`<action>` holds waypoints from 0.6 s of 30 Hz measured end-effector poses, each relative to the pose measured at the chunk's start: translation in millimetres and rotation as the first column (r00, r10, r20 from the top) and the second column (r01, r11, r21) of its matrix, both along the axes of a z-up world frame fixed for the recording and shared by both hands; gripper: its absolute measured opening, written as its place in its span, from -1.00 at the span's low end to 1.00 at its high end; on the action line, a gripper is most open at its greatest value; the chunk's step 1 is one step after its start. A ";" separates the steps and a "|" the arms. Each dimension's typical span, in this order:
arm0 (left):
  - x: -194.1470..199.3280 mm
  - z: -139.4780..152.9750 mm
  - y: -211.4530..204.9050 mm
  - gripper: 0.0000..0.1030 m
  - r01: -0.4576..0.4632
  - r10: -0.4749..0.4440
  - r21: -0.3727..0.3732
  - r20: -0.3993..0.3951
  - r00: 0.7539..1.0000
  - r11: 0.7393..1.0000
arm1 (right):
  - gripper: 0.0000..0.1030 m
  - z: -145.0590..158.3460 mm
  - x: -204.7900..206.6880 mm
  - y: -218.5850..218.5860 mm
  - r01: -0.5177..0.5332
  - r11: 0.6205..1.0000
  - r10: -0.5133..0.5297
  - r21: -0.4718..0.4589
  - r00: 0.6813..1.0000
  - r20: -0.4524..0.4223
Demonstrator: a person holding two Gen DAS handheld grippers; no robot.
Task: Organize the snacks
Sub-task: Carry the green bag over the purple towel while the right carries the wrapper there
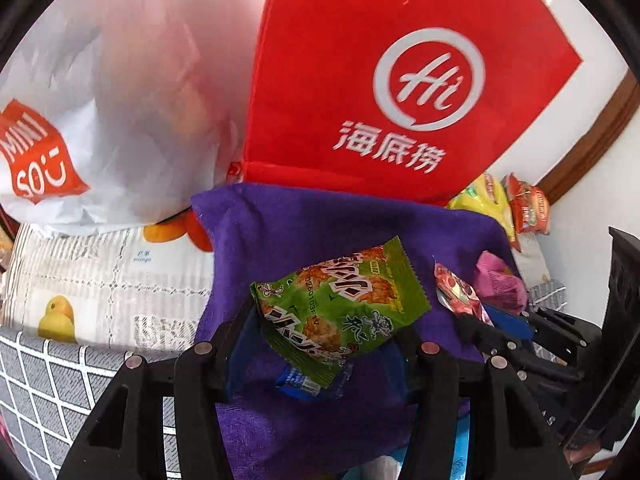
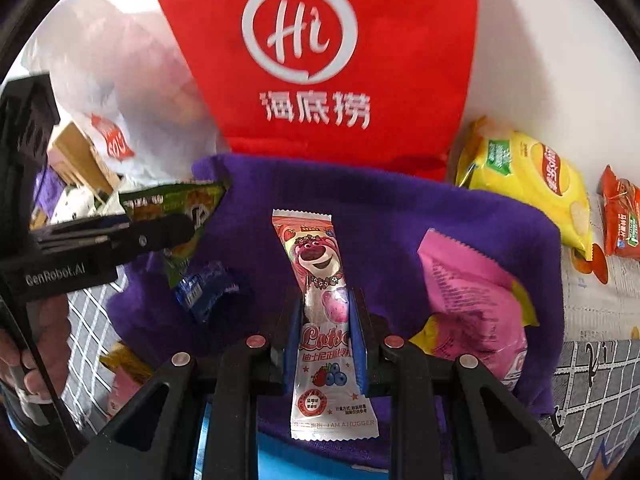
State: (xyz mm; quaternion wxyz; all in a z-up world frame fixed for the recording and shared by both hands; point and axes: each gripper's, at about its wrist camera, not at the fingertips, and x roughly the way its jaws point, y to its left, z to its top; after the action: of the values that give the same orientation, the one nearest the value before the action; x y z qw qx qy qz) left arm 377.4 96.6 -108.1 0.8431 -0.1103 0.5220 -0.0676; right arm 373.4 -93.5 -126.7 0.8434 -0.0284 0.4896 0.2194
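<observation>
Left wrist view: the left tool point(image 1: 326, 336) is gripping a green foil snack packet point(image 1: 340, 308) above the purple fleece pouch point(image 1: 280, 240).

Right wrist view: the right tool point(image 2: 325, 320), clamped nearly closed, is pinching a pink bear-print candy wrapper point(image 2: 320, 288) over that pouch; releasing both inside probably comes next.

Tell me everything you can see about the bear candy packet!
The bear candy packet is long, narrow and shiny, like plastic film. It is pink at the top with a pink cartoon bear, and white lower down with a strawberry and blueberries. Its ends are crimped flat. It looks sealed. The right gripper pinches it around the middle, so it sticks out lengthwise between the fingers, above the purple cloth.
</observation>
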 end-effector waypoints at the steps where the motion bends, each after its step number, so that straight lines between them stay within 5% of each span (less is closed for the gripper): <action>1: 1.5 -3.5 0.1 0.04 0.000 0.001 0.002 -0.015 1.000 1.000 | -0.54 -3.8 1.1 2.2 0.001 1.000 -0.001 -0.019 1.000 -0.007; 18: 7.0 -21.1 -16.6 0.04 0.021 -0.020 0.017 -0.070 0.997 1.000 | -0.50 -26.5 5.8 13.0 0.001 0.993 -0.004 -0.115 1.000 -0.028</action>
State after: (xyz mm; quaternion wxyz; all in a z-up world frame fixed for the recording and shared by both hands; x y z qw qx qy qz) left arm 384.4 79.9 -129.2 0.8246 -0.0998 0.5526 -0.0678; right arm 379.1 -80.5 -153.1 0.8337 -0.0731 0.5132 0.1901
